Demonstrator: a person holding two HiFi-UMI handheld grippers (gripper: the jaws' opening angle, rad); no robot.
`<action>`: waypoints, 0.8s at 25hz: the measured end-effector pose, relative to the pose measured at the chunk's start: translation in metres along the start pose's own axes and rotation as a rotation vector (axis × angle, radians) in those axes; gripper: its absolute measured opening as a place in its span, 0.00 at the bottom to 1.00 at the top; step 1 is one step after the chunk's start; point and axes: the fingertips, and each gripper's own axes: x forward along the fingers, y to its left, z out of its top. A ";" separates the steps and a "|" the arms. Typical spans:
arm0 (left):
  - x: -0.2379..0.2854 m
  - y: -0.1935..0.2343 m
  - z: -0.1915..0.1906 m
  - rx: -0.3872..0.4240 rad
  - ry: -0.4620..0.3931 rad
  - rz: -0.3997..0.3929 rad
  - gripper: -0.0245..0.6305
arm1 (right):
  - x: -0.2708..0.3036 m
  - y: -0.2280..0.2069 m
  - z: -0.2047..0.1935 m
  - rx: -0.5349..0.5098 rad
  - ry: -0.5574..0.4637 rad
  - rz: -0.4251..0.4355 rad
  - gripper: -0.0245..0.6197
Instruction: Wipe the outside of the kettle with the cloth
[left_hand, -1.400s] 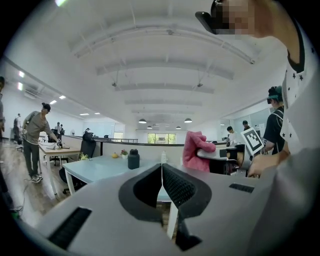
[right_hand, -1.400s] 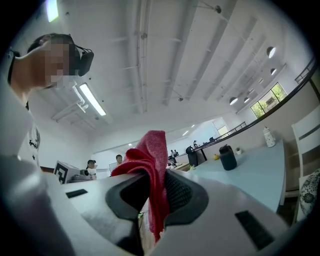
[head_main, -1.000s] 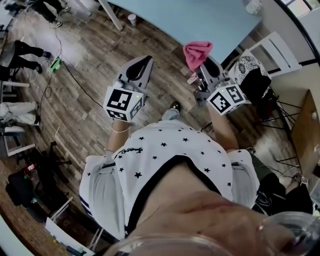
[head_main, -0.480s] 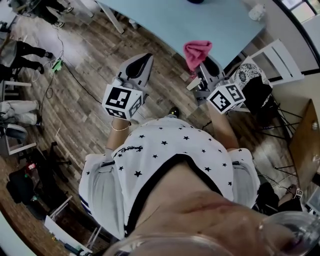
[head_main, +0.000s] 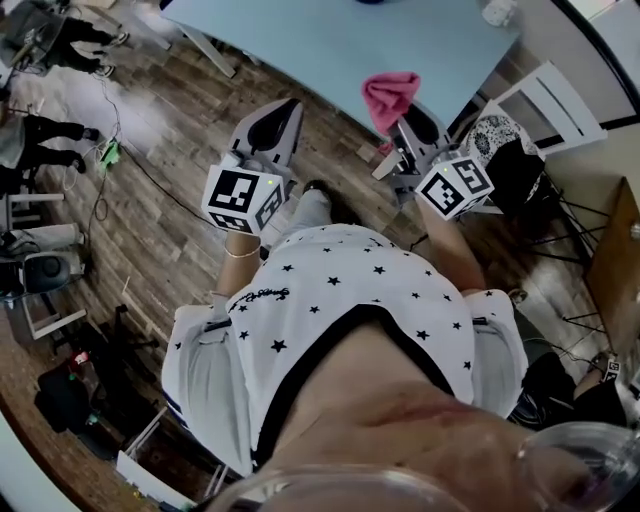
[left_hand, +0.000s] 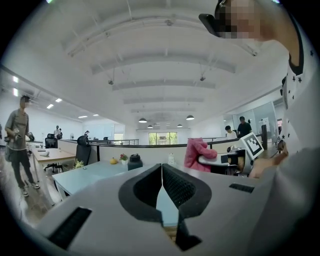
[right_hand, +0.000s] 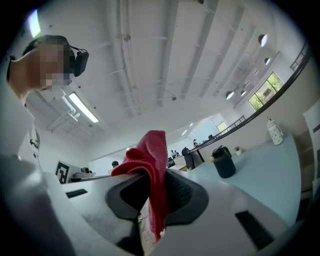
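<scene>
Well, kettle (right_hand: 223, 162): dark, upright on the table (right_hand: 272, 175), well apart from both grippers.
Cloth (right_hand: 152, 160): pink, pinched in the right gripper (right_hand: 154, 186), near the table's edge.
Left gripper (left_hand: 161, 175): jaws pressed together, nothing between, beside the table too.

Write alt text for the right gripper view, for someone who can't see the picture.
The right tool is shut on a red cloth, which sticks up from between its jaws and hangs down in front of them. Beyond it, a dark kettle stands on a pale blue table.
</scene>
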 end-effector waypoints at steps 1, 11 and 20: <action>0.005 0.002 0.001 -0.001 -0.002 -0.008 0.08 | 0.003 -0.003 0.001 -0.003 0.001 -0.004 0.15; 0.101 0.053 0.004 -0.010 -0.029 -0.158 0.08 | 0.052 -0.049 0.012 -0.050 -0.020 -0.113 0.15; 0.200 0.110 0.013 0.027 -0.035 -0.299 0.08 | 0.118 -0.115 0.022 -0.041 -0.064 -0.254 0.15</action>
